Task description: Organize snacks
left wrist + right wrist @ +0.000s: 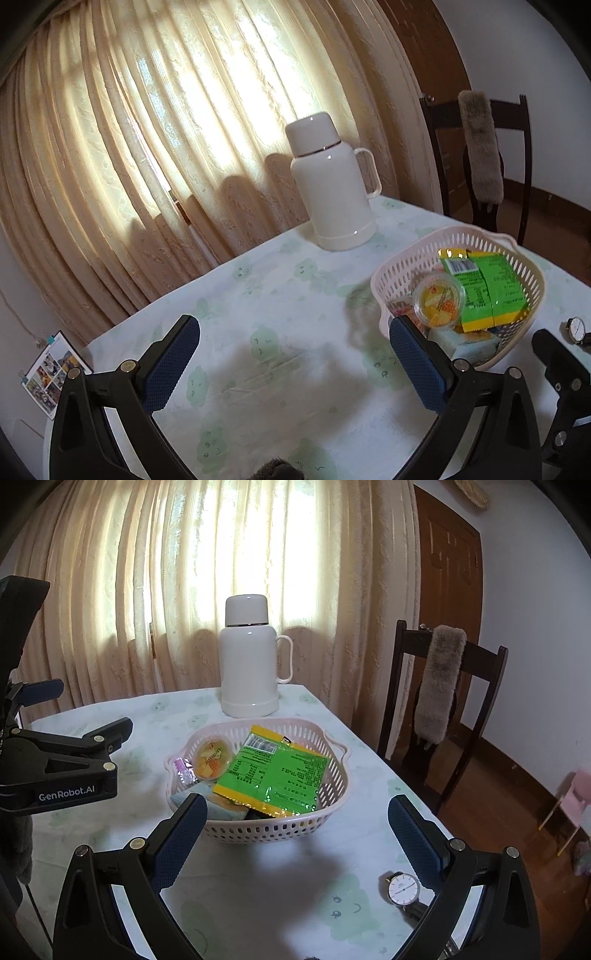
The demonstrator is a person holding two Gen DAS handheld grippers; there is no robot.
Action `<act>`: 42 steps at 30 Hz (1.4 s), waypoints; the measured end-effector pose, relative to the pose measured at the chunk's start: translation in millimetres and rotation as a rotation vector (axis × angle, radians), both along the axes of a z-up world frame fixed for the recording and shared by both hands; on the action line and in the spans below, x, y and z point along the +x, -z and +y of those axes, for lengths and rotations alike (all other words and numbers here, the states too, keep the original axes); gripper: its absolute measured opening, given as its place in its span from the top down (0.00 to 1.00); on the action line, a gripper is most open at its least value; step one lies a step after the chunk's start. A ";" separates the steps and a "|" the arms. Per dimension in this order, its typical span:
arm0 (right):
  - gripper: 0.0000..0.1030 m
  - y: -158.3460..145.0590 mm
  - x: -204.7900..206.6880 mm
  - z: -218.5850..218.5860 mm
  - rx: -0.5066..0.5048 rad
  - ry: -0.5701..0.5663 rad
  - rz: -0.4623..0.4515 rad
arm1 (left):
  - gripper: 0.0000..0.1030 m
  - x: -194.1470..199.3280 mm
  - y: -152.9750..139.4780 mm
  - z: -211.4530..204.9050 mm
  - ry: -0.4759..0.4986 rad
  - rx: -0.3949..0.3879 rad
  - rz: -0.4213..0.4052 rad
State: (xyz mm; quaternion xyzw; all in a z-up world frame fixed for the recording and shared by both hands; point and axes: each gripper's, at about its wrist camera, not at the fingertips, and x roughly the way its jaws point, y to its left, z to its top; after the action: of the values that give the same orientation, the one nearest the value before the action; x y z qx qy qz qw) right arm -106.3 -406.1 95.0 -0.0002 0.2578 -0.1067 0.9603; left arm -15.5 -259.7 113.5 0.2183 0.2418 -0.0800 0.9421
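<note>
Left gripper (295, 369): fingers wide, empty. Right gripper (295, 842): fingers wide, empty. Snacks (271, 775) lie in basket (258, 830), at 12 o'clock from right gripper, on table (258, 893).

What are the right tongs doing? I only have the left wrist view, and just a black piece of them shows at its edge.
Observer: The right tongs are open and empty, hovering in front of the basket.
Operator: What is the pinkish bit at the basket's near edge? It is half hidden for me.
Observer: A small pink-purple packet, lying left of the fruit cup.
Operator: And where is the watch relative to the right tongs?
Observer: The watch lies face up on the tablecloth, close by their right-hand finger.
</note>
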 end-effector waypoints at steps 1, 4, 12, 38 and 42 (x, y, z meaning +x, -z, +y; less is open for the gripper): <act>0.04 0.3 0.6 0.0 -0.004 0.004 0.002 | 0.00 -0.3 1.2 -0.9 0.000 0.006 0.002; 0.04 -0.2 1.1 -1.1 -0.005 0.008 0.004 | 0.00 -2.1 4.0 -4.2 0.010 0.019 0.005; 0.04 0.7 1.4 -4.0 -0.002 0.017 0.005 | 0.00 -5.3 8.9 -9.7 0.025 0.049 0.011; 0.04 4.5 3.9 -3.4 0.002 0.017 0.010 | 0.00 -9.0 12.3 -15.8 0.042 0.087 0.006; 0.04 5.6 4.8 -0.8 -0.002 0.011 0.014 | 0.00 -10.4 11.9 -16.8 0.045 0.089 0.004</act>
State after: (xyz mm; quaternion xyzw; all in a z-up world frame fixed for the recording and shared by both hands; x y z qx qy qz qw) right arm -101.5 -406.9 89.5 -0.0004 0.2644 -0.1123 0.9579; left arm -26.0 -276.5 101.6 0.2650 0.2421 -0.0908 0.9290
